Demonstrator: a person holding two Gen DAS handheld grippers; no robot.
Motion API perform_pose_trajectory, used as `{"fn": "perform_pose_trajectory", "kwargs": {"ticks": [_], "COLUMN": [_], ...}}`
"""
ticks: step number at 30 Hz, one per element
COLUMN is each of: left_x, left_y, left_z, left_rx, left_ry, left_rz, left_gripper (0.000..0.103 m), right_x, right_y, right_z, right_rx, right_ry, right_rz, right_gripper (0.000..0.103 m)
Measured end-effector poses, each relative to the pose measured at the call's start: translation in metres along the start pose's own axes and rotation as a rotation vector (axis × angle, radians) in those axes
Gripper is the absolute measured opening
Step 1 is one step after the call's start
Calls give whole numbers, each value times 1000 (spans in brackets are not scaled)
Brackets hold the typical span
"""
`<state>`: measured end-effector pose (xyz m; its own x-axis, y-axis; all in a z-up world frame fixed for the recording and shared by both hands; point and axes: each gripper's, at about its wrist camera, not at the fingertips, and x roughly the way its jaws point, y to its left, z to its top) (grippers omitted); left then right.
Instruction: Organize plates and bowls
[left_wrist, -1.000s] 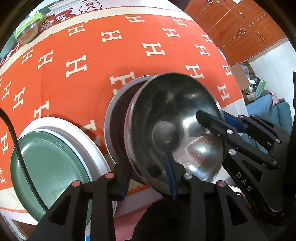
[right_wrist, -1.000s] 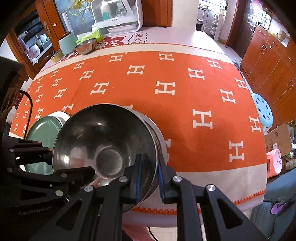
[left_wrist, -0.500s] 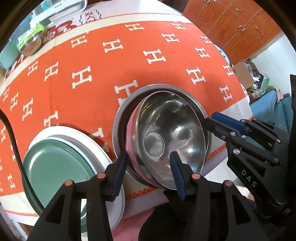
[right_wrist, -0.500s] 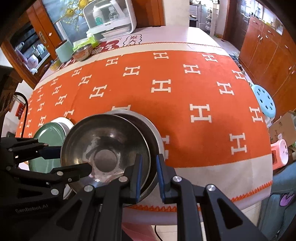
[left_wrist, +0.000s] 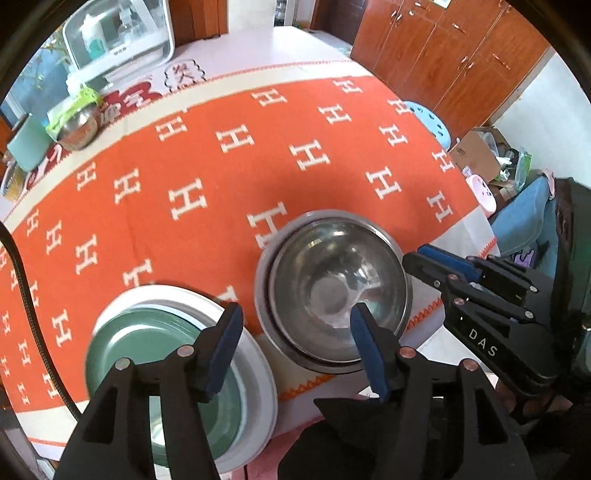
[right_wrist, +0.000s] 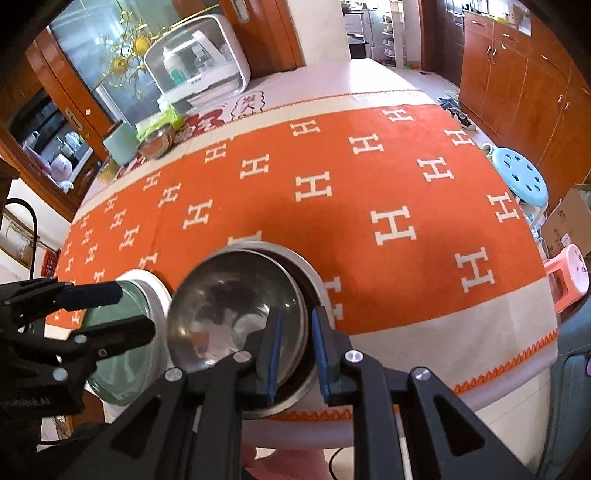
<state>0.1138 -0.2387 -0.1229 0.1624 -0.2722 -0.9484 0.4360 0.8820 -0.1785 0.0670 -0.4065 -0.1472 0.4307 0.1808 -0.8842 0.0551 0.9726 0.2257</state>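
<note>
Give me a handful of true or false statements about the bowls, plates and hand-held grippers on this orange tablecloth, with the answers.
1. The smaller steel bowl sits inside the larger steel bowl. True.
2. The green plate lies under the white plate. False: it lies on it.
3. The left hand-held gripper clamps the bowl rim. False: its jaws are opening, gripping nothing.
4. The right hand-held gripper pinches the rim of the smaller steel bowl. True.

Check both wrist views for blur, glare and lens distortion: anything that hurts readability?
Left wrist view: the green plate is motion-smeared at its rim; glare streaks the steel bowl; the tablecloth bulges under the fisheye. Right wrist view: sharper overall, with soft reflections inside the bowl, a dark vignette in the corners and a bowed table edge.
</note>
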Motion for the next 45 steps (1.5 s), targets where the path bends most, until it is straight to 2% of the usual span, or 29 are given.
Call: {"fn": "perform_pose_trajectory", "kwargs": {"ticks": [7,9,12,17,23,27,33,39,45], "left_x": [-38,-52,-72,-106,-144,-160,-179,-194,-190], "left_y": [36,51,68,102,148,180,224,275,320], "left_z": [3,4,4,2,2,6,16,32,56], "left_rx": [-42,-57,-65,-59,-43,-55,-78,-96,-134], "left_ry": [-58,-80,-114,-160,-214,-228,-242,-259,-239], "left_rz": [-2,-13,10,38,110,157,208,228,227], "left_gripper": [64,66,68,70,75,75,75,76,76], "right_x": [-5,-7,-12,-18,-23,-25,-29,-29,-19], "right_y": [26,38,57,93,139,168,210,237,267], "right_z": [10,15,22,38,62,83,117,150,182], "right_rx": [-5,-7,-12,-26,-65,-82,-126,-150,-146], "right_ry": [-17,-26,-49,-79,-98,-115,-148,-187,-239], "right_rz": [32,49,66,78,77,91,74,51,42], "right_gripper": [18,27,38,42,47,56,58,65,65]}}
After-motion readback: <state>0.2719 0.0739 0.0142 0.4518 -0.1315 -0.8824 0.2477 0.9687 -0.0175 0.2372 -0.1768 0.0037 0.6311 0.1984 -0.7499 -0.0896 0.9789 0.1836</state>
